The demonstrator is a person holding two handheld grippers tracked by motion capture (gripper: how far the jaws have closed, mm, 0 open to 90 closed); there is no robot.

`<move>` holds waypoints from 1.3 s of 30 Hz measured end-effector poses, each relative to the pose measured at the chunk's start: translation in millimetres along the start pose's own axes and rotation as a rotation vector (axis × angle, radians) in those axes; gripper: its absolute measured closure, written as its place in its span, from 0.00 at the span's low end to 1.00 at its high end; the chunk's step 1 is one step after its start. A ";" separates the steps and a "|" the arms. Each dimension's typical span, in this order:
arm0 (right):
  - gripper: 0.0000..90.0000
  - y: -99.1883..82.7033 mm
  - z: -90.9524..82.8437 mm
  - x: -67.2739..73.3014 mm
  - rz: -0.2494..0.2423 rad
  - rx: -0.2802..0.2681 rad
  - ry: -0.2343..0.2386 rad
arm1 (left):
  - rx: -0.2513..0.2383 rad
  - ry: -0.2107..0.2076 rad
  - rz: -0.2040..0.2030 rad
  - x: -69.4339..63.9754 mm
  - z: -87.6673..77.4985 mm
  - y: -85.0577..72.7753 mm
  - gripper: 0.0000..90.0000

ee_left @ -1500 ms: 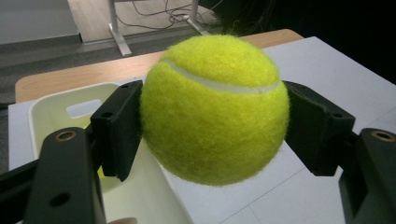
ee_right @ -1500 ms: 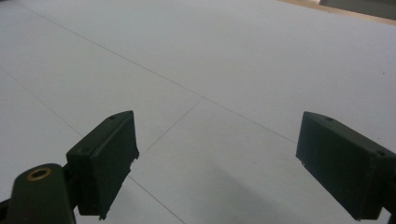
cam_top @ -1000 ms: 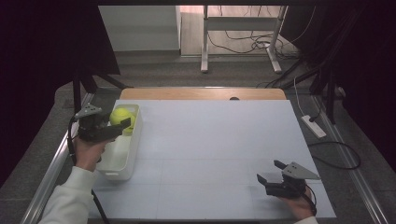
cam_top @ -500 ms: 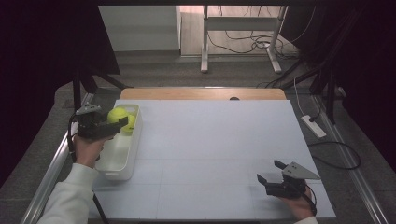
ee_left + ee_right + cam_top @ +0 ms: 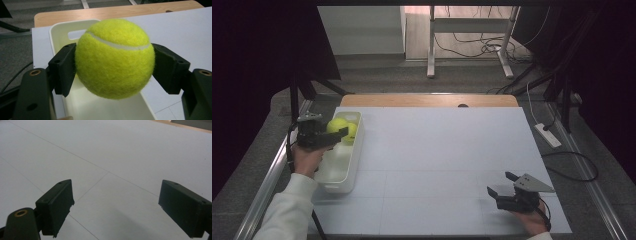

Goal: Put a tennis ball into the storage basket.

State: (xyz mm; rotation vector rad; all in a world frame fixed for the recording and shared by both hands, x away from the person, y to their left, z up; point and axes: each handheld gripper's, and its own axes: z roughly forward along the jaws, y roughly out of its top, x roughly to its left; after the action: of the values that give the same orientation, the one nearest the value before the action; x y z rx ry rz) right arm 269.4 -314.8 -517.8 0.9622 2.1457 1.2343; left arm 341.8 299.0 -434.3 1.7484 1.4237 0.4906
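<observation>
A yellow tennis ball (image 5: 113,50) sits squeezed between the two black jaws of my left gripper (image 5: 113,72), which is shut on it. In the high view this gripper (image 5: 337,132) holds the ball (image 5: 334,124) over the far end of a white bin (image 5: 354,155) at the table's left edge. A second yellow ball (image 5: 352,131) appears to lie just right of it in the bin. My right gripper (image 5: 501,184) rests near the table's front right, open with nothing between its jaws. In its own view the right gripper (image 5: 116,207) has only white table (image 5: 125,152) beyond it.
The bin's near half (image 5: 100,110) is bare white inside. A wooden strip (image 5: 427,100) runs along the table's far edge. A power strip (image 5: 548,135) and cables lie on the floor to the right. Metal rails flank the table.
My left gripper has drifted slightly left and lower over the bin with the ball still held. The right gripper has not moved.
</observation>
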 end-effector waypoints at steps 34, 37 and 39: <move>0.14 -0.3 0.3 -0.1 -0.002 0.003 -0.002 | 0.175 0.019 0.038 -0.7 22.0 -3.7 0.29; 0.14 -0.2 -0.3 -0.1 0.000 0.000 -0.003 | 0.174 0.021 0.041 -1.4 21.8 -3.5 0.29; 0.14 -0.2 -0.3 -0.2 0.000 0.000 -0.003 | 0.172 0.020 0.039 -1.8 21.3 -3.3 0.29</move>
State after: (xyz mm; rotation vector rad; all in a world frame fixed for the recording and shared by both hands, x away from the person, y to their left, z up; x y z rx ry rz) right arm 269.3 -315.3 -517.8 0.9630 2.1430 1.2318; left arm 354.7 290.1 -449.3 1.9149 1.4850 0.4173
